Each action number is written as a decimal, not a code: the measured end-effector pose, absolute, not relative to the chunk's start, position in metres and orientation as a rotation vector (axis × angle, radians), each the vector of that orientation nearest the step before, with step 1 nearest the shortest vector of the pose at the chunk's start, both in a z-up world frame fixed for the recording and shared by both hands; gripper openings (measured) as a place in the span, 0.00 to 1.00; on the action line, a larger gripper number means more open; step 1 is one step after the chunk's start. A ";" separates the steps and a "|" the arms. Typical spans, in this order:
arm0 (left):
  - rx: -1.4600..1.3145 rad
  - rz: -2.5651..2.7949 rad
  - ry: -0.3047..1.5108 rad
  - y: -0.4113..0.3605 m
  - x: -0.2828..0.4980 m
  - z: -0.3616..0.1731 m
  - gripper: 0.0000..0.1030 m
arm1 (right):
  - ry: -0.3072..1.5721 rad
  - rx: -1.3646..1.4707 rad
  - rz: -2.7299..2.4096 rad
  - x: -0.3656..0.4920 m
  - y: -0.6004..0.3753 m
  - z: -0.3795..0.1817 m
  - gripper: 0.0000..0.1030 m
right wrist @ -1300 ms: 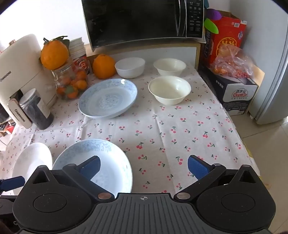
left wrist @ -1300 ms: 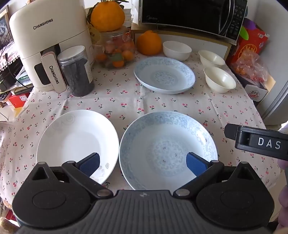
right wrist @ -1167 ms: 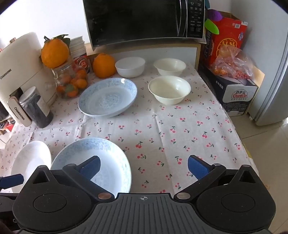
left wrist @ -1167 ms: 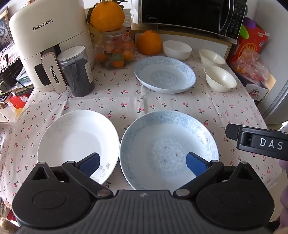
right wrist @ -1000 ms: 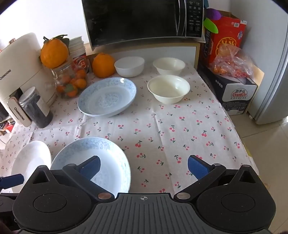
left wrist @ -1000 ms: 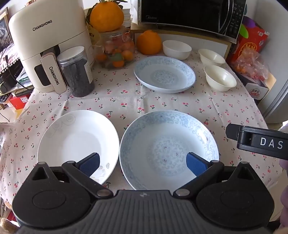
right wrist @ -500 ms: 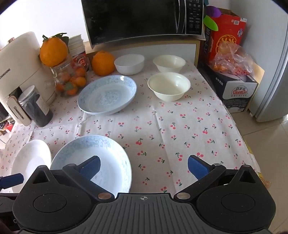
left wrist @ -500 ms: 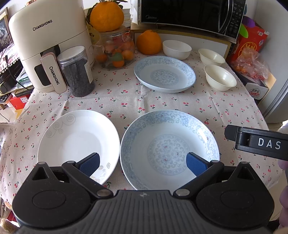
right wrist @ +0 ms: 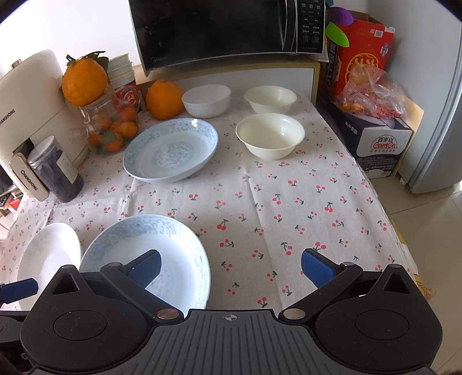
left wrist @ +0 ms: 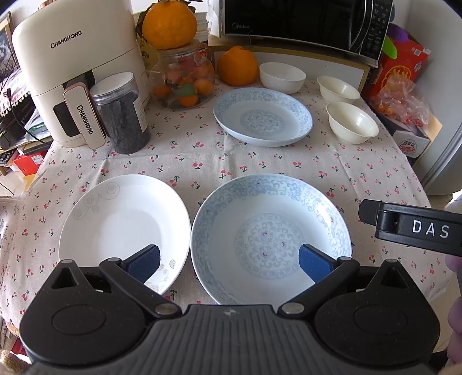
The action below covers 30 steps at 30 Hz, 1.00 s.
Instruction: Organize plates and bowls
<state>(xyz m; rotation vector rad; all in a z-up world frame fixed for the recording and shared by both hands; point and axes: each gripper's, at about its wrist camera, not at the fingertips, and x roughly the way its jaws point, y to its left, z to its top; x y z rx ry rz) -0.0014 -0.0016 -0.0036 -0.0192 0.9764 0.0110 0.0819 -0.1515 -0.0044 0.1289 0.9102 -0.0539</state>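
A white plate (left wrist: pixel 124 222) and a blue patterned plate (left wrist: pixel 268 236) lie side by side at the table's near edge. A second blue plate (left wrist: pixel 262 116) lies farther back. Three bowls stand at the back right: a white one (left wrist: pixel 282 77) and two cream ones (left wrist: pixel 339 89) (left wrist: pixel 352 122). My left gripper (left wrist: pixel 229 262) is open and empty, hovering over the two near plates. My right gripper (right wrist: pixel 231 266) is open and empty, above the cloth just right of the near blue plate (right wrist: pixel 161 253); its body shows in the left wrist view (left wrist: pixel 415 228).
A cream air fryer (left wrist: pixel 72 78), a dark jar (left wrist: pixel 121 112), a glass jar of fruit (left wrist: pixel 184 83), oranges (left wrist: pixel 236 66) and a microwave (left wrist: pixel 306 26) line the back. Boxes and a bag (right wrist: pixel 372 95) stand right. The table's right edge (right wrist: pixel 404 245) drops to the floor.
Both grippers have shifted only slightly; the right one has drifted a little forward and left. Both stay open. No plate or bowl has moved.
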 end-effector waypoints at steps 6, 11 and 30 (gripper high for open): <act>-0.019 0.011 0.977 -0.002 -0.001 -0.004 0.99 | 0.912 0.128 -0.054 0.082 -0.151 -0.005 1.00; -0.019 0.011 0.977 -0.002 -0.001 -0.004 0.99 | 0.912 0.128 -0.053 0.082 -0.151 -0.006 1.00; -0.020 0.010 0.980 -0.003 -0.002 -0.005 0.99 | 0.917 0.130 -0.050 0.082 -0.150 -0.008 1.00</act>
